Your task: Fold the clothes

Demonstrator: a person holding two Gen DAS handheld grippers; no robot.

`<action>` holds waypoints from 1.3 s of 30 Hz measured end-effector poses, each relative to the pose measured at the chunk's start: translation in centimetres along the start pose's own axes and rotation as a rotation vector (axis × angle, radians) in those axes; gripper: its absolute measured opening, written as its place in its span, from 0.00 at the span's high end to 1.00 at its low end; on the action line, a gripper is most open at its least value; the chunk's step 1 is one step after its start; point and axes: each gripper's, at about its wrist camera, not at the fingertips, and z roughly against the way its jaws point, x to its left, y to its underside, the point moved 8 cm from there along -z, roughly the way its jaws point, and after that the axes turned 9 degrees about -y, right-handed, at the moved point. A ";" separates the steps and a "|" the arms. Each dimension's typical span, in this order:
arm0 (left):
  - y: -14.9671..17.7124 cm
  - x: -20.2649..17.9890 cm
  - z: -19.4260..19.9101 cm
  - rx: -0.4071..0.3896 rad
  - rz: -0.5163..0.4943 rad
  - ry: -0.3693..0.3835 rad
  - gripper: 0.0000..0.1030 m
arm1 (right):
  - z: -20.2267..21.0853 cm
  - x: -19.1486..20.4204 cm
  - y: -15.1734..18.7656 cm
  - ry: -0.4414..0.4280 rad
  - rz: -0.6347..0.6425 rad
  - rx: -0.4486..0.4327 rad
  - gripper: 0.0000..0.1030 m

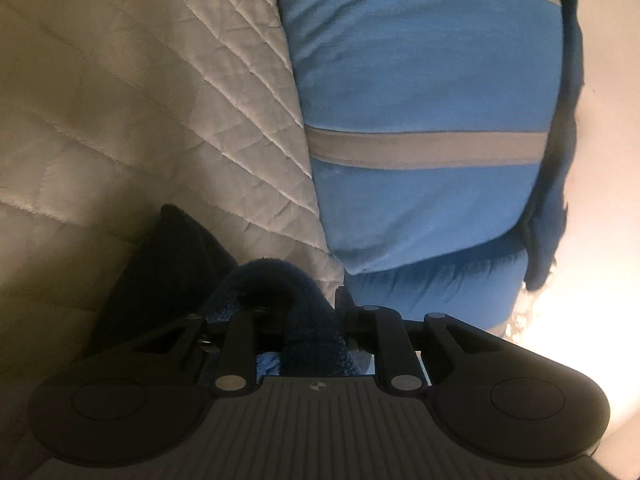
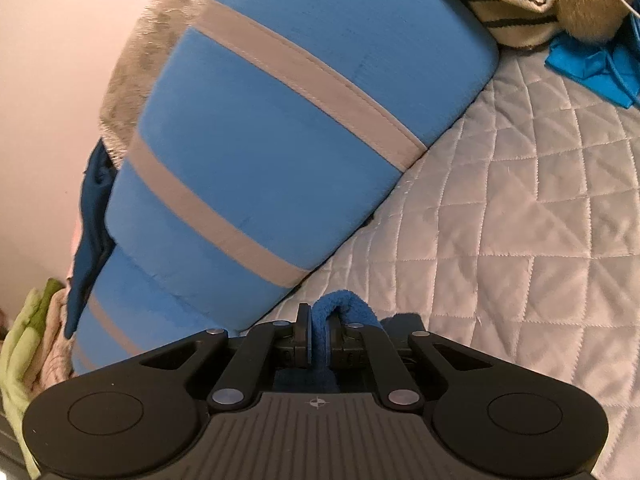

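Note:
My left gripper point(image 1: 296, 312) is shut on a fold of dark blue fleecy cloth point(image 1: 288, 280), which bulges up between the jaws; more of the same cloth point(image 1: 176, 256) hangs dark at the lower left. My right gripper point(image 2: 319, 320) is shut on a brighter-lit blue fleecy fold point(image 2: 344, 304) that loops over the right jaw. Both grippers hover just above the white quilted bed cover point(image 1: 160, 120), also seen in the right wrist view point(image 2: 520, 200). How the rest of the cloth hangs is hidden below the grippers.
A large blue cushion with grey stripes point(image 1: 420, 100) lies on the bed, also in the right wrist view point(image 2: 280, 120). A dark blue garment point(image 2: 90, 216) sits behind it by the wall. Green and beige clothes point(image 2: 28, 332) lie left; striped cloth point(image 2: 516, 8) and a turquoise item point(image 2: 592, 68) far right.

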 end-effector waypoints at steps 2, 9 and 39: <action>-0.3 0.1 -0.2 -0.015 0.027 0.016 0.76 | -0.6 -0.3 -0.1 0.022 -0.001 0.001 0.92; -0.7 -0.5 0.4 -0.055 0.030 0.058 0.68 | -1.3 0.2 0.3 0.099 0.064 0.012 0.91; 10.4 -10.0 5.5 -0.545 -1.128 -0.494 0.24 | -0.1 10.6 5.1 0.418 0.801 0.000 0.00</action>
